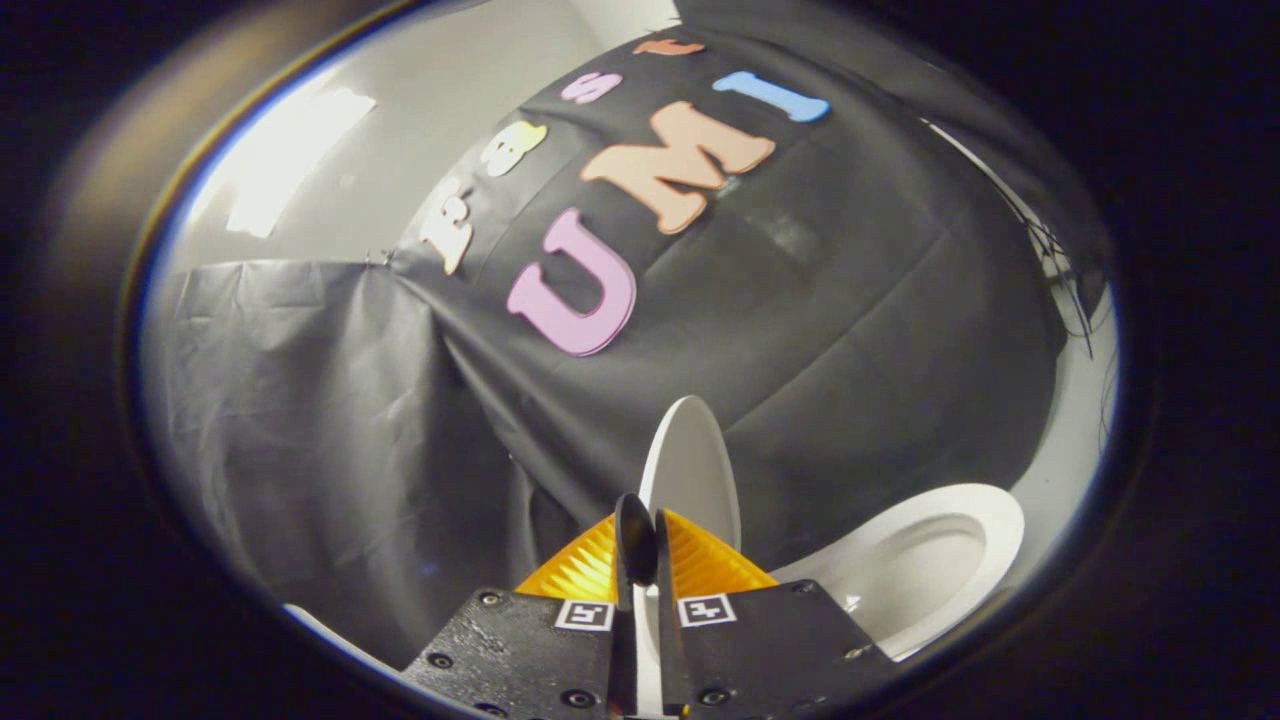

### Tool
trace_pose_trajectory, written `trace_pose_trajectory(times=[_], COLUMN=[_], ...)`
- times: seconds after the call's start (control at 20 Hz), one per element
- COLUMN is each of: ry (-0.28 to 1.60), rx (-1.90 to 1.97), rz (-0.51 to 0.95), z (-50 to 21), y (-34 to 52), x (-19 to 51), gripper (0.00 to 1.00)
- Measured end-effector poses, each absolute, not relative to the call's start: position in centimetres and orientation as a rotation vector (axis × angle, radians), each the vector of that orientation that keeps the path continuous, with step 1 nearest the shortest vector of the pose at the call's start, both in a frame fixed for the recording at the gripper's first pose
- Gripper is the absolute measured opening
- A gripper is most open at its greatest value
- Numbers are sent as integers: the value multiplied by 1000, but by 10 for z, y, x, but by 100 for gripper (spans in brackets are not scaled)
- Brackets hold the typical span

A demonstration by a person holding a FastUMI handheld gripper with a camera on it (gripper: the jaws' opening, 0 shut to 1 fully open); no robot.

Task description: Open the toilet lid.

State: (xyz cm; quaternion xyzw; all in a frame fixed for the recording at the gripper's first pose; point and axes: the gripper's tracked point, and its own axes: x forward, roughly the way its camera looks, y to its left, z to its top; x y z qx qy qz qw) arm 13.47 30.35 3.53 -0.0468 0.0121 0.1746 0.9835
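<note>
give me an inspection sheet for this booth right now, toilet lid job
surface: nothing seen.
job's things: toilet lid raised, standing about upright on edge; toilet bowl uncovered beside it, its inside showing.
clutter: nothing seen.
grippers: gripper with both fingers pressed on the lid's near edge, which sits between them.
cables: thin dark wires hang past the cloth's far side, above the bowl.
surroundings: creased black cloth wall behind the toilet; pale wall above it with a bright patch of light.
</note>
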Motion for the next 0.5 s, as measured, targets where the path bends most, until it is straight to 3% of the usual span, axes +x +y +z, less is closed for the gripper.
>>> trace_pose_trajectory(times=[0.5], ry=[154], rx=[-418], rz=[409], z=[-6], y=[401], x=[147], gripper=[9])
